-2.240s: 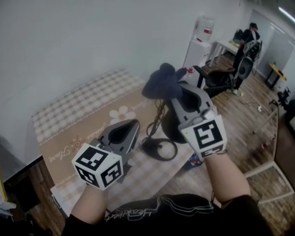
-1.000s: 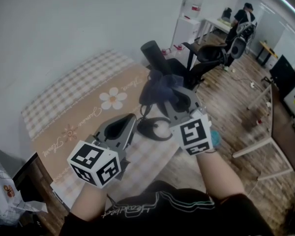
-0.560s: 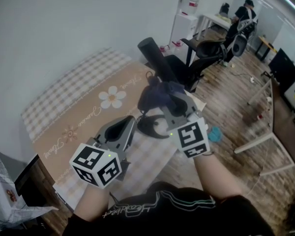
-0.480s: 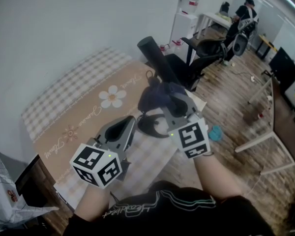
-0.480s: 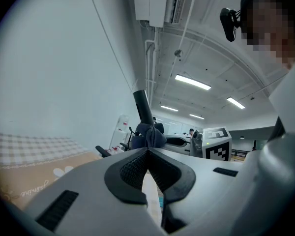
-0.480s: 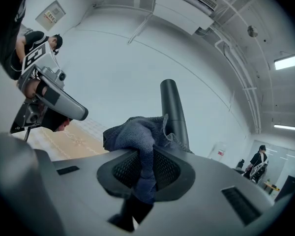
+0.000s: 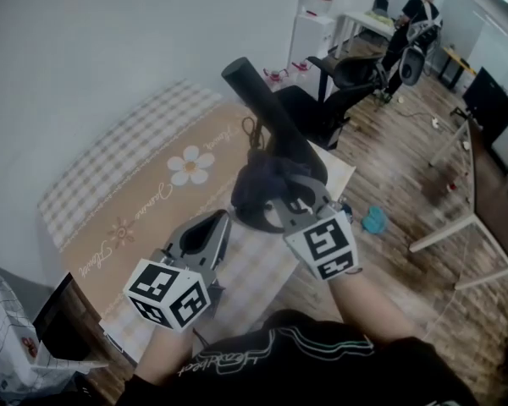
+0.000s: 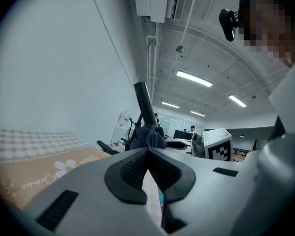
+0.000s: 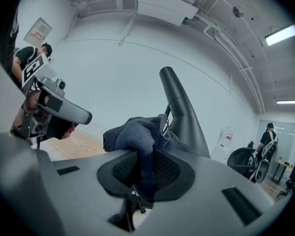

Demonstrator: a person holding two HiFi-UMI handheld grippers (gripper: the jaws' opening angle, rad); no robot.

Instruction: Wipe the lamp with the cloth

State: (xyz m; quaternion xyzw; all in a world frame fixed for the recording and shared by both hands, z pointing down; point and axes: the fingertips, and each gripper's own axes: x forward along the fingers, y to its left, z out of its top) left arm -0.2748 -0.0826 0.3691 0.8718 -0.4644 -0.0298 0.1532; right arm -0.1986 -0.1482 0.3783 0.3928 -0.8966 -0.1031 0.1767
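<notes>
A black desk lamp (image 7: 259, 101) stands on the table, its long head slanting up and left. My right gripper (image 7: 279, 194) is shut on a dark blue cloth (image 7: 259, 184), which is pressed against the lamp's arm below the head. In the right gripper view, the cloth (image 9: 131, 133) bulges out of the jaws against the lamp (image 9: 184, 113). My left gripper (image 7: 215, 221) hovers shut and empty over the table, to the left of the lamp's base. In the left gripper view, the lamp (image 8: 144, 104) and cloth (image 8: 150, 136) lie beyond the closed jaws.
The table (image 7: 135, 194) has a checked cloth with a tan flower-print runner. A black office chair (image 7: 343, 79) stands right behind the lamp. A water dispenser (image 7: 315, 11) and a person (image 7: 416, 7) at a desk are farther back. Wooden floor lies to the right.
My right gripper has slid the cloth down from the lamp's head onto its arm, leaving the head bare. The left gripper has barely moved.
</notes>
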